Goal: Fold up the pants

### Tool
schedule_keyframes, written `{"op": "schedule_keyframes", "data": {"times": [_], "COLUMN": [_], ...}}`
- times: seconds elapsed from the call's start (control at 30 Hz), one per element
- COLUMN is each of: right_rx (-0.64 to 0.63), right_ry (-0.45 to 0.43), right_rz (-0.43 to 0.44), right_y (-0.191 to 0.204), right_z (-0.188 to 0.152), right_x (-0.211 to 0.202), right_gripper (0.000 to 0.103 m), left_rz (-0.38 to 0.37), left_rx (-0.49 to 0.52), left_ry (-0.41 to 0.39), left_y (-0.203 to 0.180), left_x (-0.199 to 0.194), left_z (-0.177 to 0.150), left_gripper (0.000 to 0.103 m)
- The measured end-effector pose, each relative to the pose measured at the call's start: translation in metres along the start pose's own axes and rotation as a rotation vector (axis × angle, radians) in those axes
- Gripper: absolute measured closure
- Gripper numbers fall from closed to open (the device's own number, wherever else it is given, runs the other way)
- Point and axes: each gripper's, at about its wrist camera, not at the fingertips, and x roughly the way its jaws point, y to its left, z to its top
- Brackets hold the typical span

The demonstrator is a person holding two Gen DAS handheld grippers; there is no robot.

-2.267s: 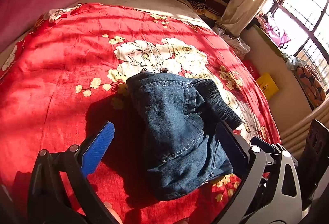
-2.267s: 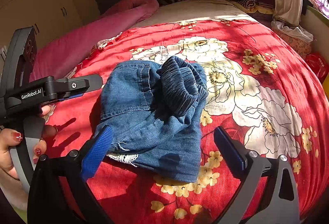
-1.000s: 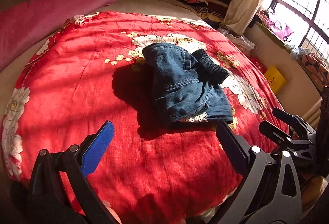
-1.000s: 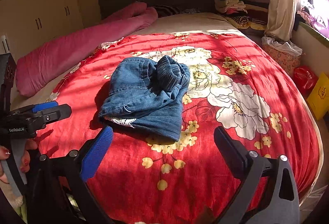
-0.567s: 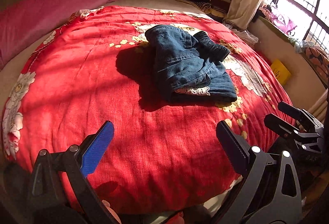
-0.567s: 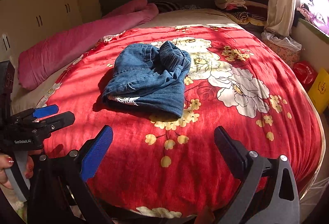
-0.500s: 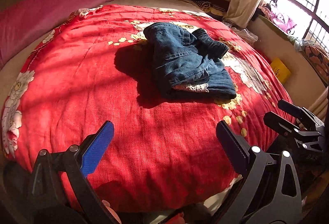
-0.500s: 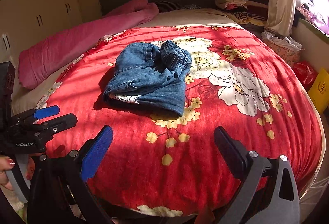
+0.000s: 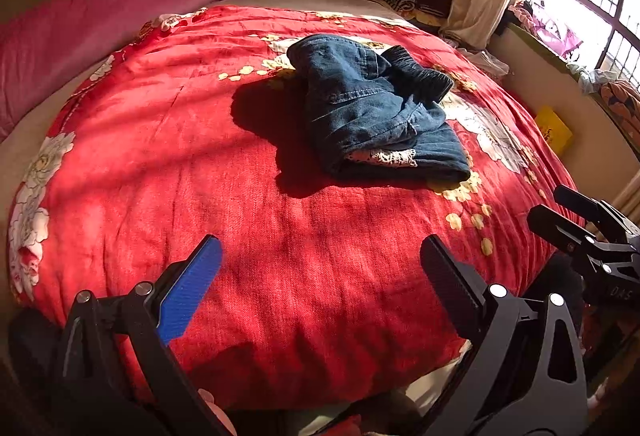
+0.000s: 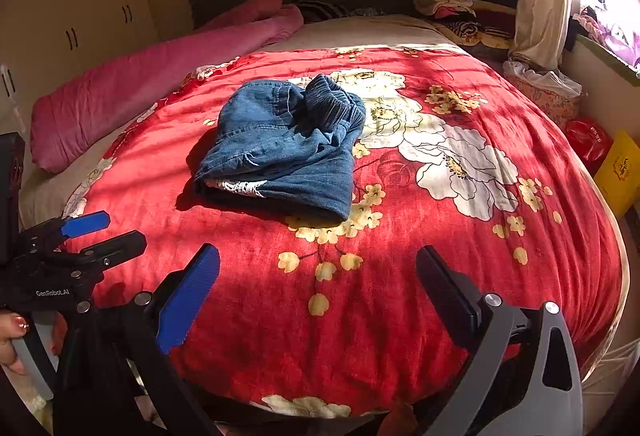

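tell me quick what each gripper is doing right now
Left gripper: open, holding nothing.
Right gripper: open, holding nothing.
The folded jeans lie untouched on the red blanket.

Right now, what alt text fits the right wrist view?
Folded blue denim pants lie in a compact bundle on a red floral blanket covering a bed. The open right hand-held gripper frames the foreground, empty, with the open left hand-held gripper at lower left.

Both grippers pulled back from folded pants (image 9: 376,107).
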Motion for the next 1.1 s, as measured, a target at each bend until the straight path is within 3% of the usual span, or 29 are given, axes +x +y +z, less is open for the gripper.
{"op": "schedule_keyframes", "data": {"times": [1.1], "right_rx": [0.008], "right_ry": [0.005], "right_rz": [0.017], "right_y": [0.0025], "right_z": [-0.0015], "right_x": [-0.0017], "right_gripper": [0.005], "left_rz": [0.033], "left_rx": [-0.006], "left_ry": [0.015], "left_y": [0.0039], "left_x": [-0.0009], "left_z": [0.0005], "left_gripper": [0.010]}}
